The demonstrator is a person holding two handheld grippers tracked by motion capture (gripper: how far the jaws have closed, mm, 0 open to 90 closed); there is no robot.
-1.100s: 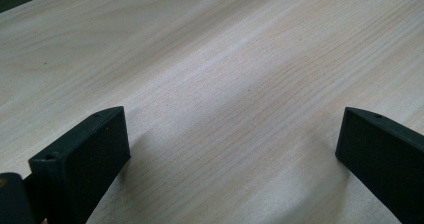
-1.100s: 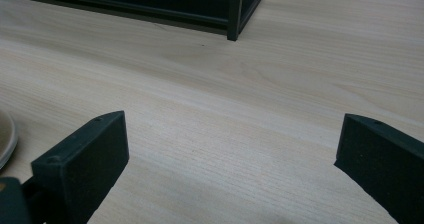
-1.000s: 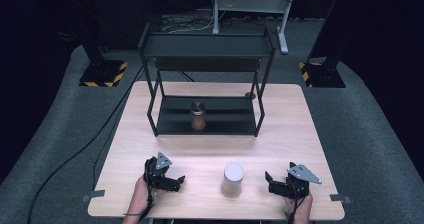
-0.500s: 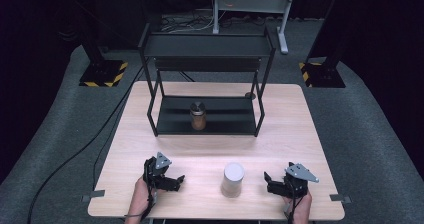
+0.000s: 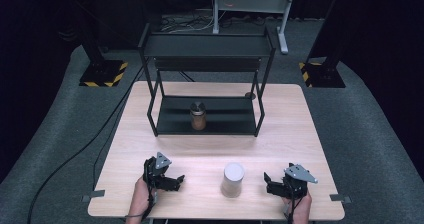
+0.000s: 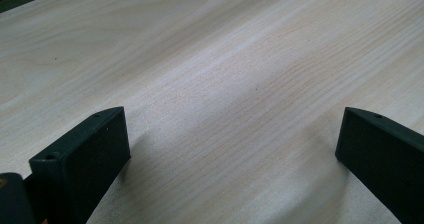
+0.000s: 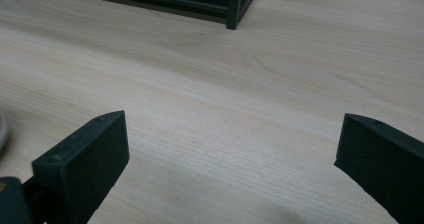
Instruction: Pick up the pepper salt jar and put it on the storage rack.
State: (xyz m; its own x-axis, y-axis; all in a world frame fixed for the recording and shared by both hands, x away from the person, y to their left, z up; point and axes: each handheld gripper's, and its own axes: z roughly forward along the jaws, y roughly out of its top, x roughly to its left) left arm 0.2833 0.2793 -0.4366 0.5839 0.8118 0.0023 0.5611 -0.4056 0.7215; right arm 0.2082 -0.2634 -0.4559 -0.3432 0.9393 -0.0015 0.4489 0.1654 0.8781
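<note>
While both grippers rest low at the near edge of the worktop [image 5: 300,114], the white-lidded canister [image 5: 233,180] stands upright between them, long axis vertical, lid facing up, touched by neither. Left gripper [image 5: 176,180]: jaws spread wide, pointing toward the canister, nothing between them but bare wood in the left gripper view. Right gripper [image 5: 267,182]: jaws likewise wide apart, empty, aimed toward the canister. Farther back, a black two-tier shelf rack [image 5: 207,46] stands on the worktop; a brown jar [image 5: 198,115] with a dark cap sits upright on its lower shelf. Worktop is pale wood grain. Surrounding floor is grey carpet, black curtains behind, yellow-black striped stand bases [image 5: 102,74] at both sides
</note>
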